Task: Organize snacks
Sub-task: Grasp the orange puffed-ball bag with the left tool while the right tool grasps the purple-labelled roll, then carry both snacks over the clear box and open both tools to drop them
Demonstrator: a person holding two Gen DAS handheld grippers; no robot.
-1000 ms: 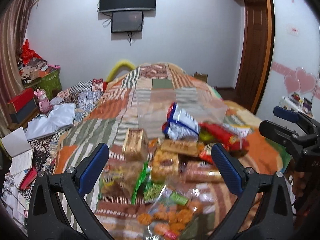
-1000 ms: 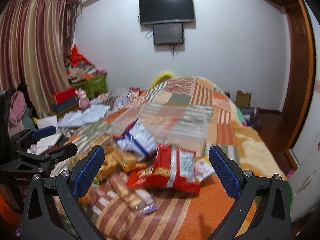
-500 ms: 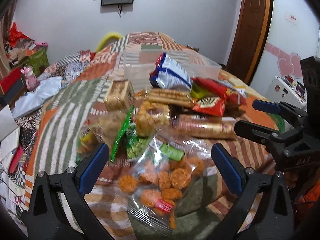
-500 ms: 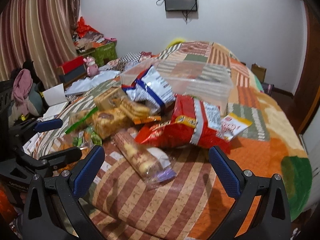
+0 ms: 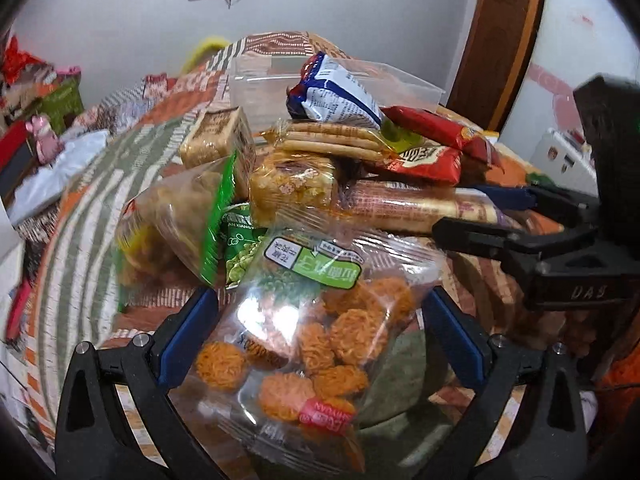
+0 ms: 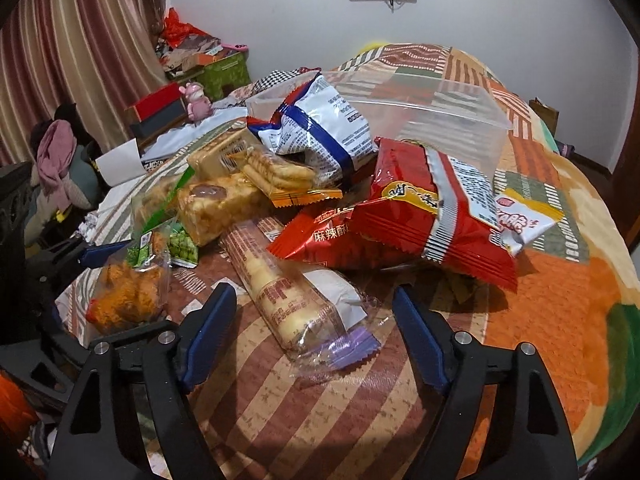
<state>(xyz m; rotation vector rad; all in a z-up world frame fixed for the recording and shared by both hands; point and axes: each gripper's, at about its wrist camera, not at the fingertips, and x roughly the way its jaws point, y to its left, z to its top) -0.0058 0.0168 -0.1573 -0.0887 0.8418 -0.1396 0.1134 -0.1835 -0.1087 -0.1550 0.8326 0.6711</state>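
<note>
Snack packets lie heaped on a patchwork quilt (image 6: 560, 300), in front of a clear plastic bin (image 6: 460, 116) (image 5: 256, 80). My left gripper (image 5: 320, 320) is open, low over a clear bag of orange fried balls (image 5: 312, 344) that lies between its fingers. It also shows at the left of the right wrist view as the left gripper (image 6: 92, 252). My right gripper (image 6: 314, 316) has its jaws closing around the near end of a long biscuit roll (image 6: 288, 296), with the pads clear of it. From the left wrist view, the right gripper (image 5: 500, 220) is beside that roll (image 5: 400, 208).
The heap includes a blue-and-white bag (image 6: 320, 128), red bags (image 6: 420, 216), a green pea packet (image 5: 240, 248) and cracker packs (image 5: 332, 140). Boxes, clothes and a pink toy (image 6: 196, 100) crowd the floor to the left. A wooden door (image 5: 500, 40) stands at the right.
Both grippers sank and tilted down toward the heap. The bag of orange balls now lies between the left fingers, and the biscuit roll between the right ones. The right jaws have narrowed.
</note>
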